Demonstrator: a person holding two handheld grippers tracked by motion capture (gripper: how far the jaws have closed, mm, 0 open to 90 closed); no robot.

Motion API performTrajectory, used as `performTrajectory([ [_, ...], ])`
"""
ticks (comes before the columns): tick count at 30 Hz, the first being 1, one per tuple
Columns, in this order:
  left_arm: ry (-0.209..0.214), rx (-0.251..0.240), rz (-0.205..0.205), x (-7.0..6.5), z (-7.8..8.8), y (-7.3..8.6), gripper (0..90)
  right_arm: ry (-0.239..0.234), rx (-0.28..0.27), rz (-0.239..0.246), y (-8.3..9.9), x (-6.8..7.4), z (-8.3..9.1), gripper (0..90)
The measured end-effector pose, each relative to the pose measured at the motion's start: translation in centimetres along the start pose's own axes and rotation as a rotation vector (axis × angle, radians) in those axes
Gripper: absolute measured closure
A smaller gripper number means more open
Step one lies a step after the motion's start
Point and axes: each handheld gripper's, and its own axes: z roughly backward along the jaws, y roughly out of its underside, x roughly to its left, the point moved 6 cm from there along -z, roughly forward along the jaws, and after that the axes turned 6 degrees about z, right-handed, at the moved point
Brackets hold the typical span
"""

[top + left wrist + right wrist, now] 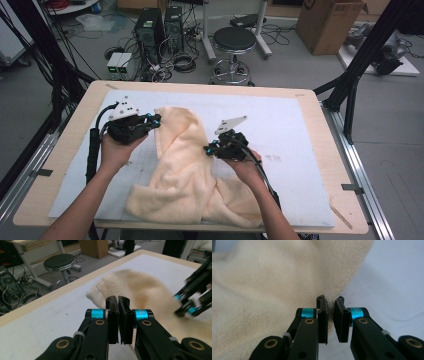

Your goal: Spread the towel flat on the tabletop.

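A cream towel (180,170) lies rumpled on the white mat, running from the middle down to the front edge. My left gripper (156,120) is at the towel's upper left edge. In the left gripper view its jaws (119,300) stand pressed together at the hem of the towel (140,287), which bulges up behind them. My right gripper (207,149) is at the towel's right side, pointing left. In the right gripper view (331,301) only a narrow gap shows between its pads, with a fold of the towel (267,285) pinched at the tips. The other gripper (190,305) shows blurred.
The white mat (280,120) covers a wooden table (320,100), bare to the right and left of the towel. Beyond the far edge on the floor stand a black stool (234,40), computer towers (150,27) with cables, and a cardboard box (327,22). Black frame posts (350,80) flank the table.
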Motion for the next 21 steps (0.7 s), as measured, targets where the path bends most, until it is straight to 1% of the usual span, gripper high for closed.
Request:
performTrajectory([
  [1,-0.007,-0.007,0.01,0.2,0.0,-0.1,86.6,0.041,-0.042,0.007,-0.4,-0.2,1.5,83.2],
  [2,-0.012,-0.013,0.021,0.4,0.0,-0.2,86.7,0.07,-0.073,0.005,-0.7,-0.3,2.7,83.3],
  [4,-0.017,-0.022,0.037,0.5,0.0,-0.5,86.7,0.13,-0.123,0.015,-1.1,-0.7,4.8,83.2],
  [5,-0.021,-0.023,0.038,0.6,-0.1,-0.5,86.7,0.147,-0.14,0.01,-1.1,-0.8,5.7,83.3],
  [7,-0.022,-0.01,0.042,0.7,-0.2,-0.4,86.7,0.152,-0.169,0.003,-1.1,-0.9,6.9,83.2],
  [8,-0.024,-0.004,0.041,0.7,-0.3,-0.3,86.7,0.153,-0.167,0.004,-1.1,-0.8,7.0,83.1],
  [9,-0.027,0.006,0.038,0.7,-0.3,-0.2,86.7,0.152,-0.158,0.018,-0.9,-0.6,6.9,83.1],
  [12,-0.032,0.018,0.033,0.9,-0.1,0.1,86.7,0.152,-0.111,0.057,-0.4,0.3,6.2,82.7],
  [13,-0.032,0.024,0.032,1.0,0.0,0.2,86.8,0.138,-0.081,0.066,-0.2,0.6,5.7,82.7],
  [14,-0.032,0.019,0.042,0.9,0.0,0.2,86.7,0.13,-0.062,0.079,0.1,0.8,5.4,82.4],
  [15,-0.027,0.018,0.039,0.9,0.1,0.2,86.7,0.126,-0.056,0.093,0.3,0.8,5.2,80.4],
  [16,-0.015,0.011,0.035,0.7,0.0,0.2,86.7,0.104,-0.053,0.077,0.4,0.9,5.0,73.6],
  [17,0.005,0.004,0.03,0.4,-0.1,0.1,86.7,0.085,-0.058,0.059,0.4,0.9,5.0,66.6],
  [18,0.017,-0.001,0.025,0.1,-0.2,0.1,86.7,0.084,-0.079,0.054,0.1,0.8,4.9,61.9],
  [19,0.027,0.0,0.021,-0.4,-0.5,0.1,86.7,0.084,-0.088,0.057,-0.3,0.8,5.1,59.5],
  [20,0.041,0.009,0.008,-0.9,-0.7,0.1,86.7,0.105,-0.095,0.071,-0.8,0.8,5.2,54.1],
  [21,0.053,0.011,-0.005,-1.4,-1.1,0.1,86.7,0.134,-0.116,0.083,-1.6,0.7,5.3,50.8],
])
